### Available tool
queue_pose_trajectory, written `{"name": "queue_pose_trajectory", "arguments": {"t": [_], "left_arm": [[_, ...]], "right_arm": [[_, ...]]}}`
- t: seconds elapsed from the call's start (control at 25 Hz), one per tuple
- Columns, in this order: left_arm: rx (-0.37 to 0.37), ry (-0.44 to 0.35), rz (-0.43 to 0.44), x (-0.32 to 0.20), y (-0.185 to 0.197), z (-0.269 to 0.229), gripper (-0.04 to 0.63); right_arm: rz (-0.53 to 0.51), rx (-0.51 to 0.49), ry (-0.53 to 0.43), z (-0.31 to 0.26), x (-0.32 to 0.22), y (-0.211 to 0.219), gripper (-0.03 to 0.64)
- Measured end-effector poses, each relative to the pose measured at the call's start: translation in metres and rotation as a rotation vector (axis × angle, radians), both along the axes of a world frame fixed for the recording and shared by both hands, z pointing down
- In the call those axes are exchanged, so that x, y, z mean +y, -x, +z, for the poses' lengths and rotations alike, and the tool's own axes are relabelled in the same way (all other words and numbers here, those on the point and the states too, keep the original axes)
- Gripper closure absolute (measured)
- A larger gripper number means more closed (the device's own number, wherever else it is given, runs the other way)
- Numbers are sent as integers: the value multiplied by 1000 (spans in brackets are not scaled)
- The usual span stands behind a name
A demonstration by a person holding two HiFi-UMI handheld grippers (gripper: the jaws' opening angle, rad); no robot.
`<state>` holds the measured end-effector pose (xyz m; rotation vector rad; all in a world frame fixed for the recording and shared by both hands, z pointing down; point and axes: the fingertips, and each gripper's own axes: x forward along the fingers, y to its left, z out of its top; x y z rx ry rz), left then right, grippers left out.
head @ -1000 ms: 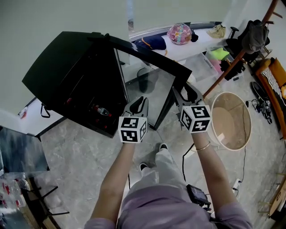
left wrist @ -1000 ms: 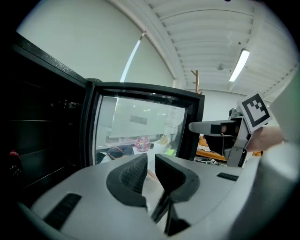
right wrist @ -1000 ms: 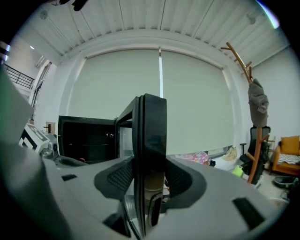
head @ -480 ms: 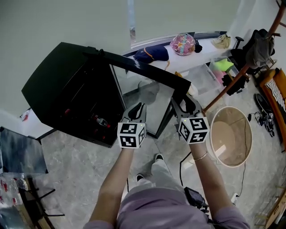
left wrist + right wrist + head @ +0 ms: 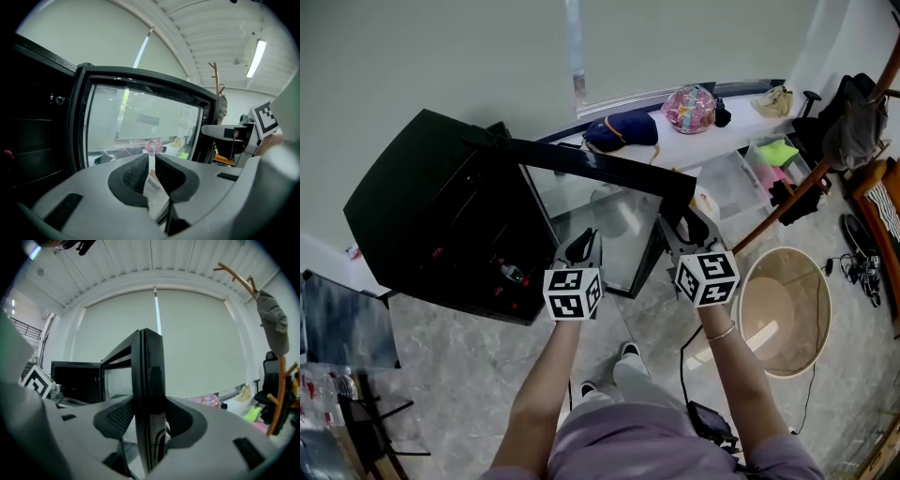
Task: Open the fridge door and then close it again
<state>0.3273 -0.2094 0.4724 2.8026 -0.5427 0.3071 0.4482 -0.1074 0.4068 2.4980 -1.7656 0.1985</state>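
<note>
A black fridge (image 5: pixel 412 197) stands on the grey stone-patterned floor (image 5: pixel 459 356) at the left of the head view. Its glass-panelled door (image 5: pixel 614 220) with a black frame is swung wide open, so the dark inside shows. On a lower shelf lies a small bottle with a red cap (image 5: pixel 512 274). The right claw (image 5: pixel 689 221) is at the door's free edge. In the right gripper view that black edge (image 5: pixel 151 362) runs upright between the two pads of the claw (image 5: pixel 147 405) and fills the gap, so the claw pinches the door by its edge. The left claw (image 5: pixel 586 240) hovers in front of the glass pane, near the fridge opening. In the left gripper view its pads are almost pressed together, with only a thin slit between them, and the claw (image 5: pixel 151 157) holds nothing; the door's pane (image 5: pixel 140 117) shows behind it. Beyond the door a long white bench (image 5: pixel 712 127) runs along the wall and carries a pink patterned round thing (image 5: pixel 689 97) and a dark blue cap (image 5: pixel 622 131). A round beige tub (image 5: pixel 783 309) sits on the floor to the right of the right claw.
</note>
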Motion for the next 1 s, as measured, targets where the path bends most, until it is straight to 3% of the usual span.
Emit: {"name": "queue_pose_trajectory", "arguments": {"t": [0.6, 1.0], "left_arm": [[-9, -5, -69, -33, -37, -5, 555], [6, -10, -58, -34, -49, -11, 558]], "right_arm": [[-42, -37, -1, 4, -35, -59, 402], [-27, -73, 7, 11, -34, -73, 414]]}}
